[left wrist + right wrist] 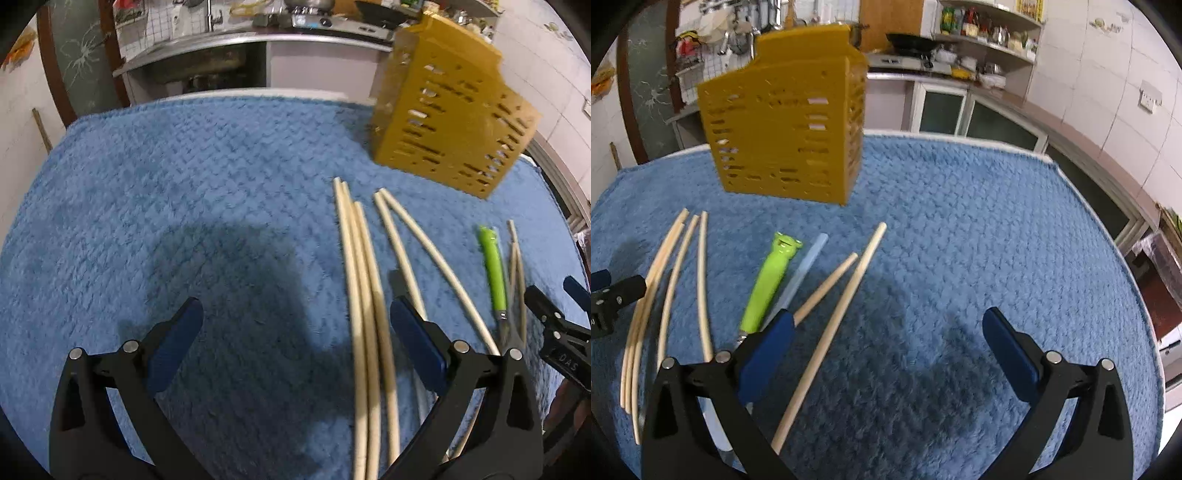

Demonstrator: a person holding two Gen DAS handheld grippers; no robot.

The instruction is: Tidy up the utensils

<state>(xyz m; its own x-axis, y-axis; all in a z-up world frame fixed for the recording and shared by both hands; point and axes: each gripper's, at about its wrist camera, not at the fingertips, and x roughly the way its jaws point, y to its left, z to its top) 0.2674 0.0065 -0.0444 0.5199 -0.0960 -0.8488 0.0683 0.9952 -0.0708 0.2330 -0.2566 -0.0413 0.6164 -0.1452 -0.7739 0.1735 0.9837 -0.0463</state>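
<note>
Blue fuzzy cloth (960, 229) covers the counter, with kitchen shelves and a stove behind it. Both tongs hang low over the cloth, spread wide and gripping nothing. The left tongs (295, 332) have their right blue pad among a bunch of pale chopsticks (364, 314), which run away from the camera toward the yellow slotted holder (450, 122). The right tongs (886, 343) hover with their left pad just over the near end of a chopstick and the blade end of a green-handled knife (768, 280). Beside that knife lies a clear plastic sleeve (809, 258), and two more chopsticks (834, 314) lie loose just to its right, angled toward the holder. The holder stands upright on the cloth, just past the far tips of the chopsticks and apart from them.
</note>
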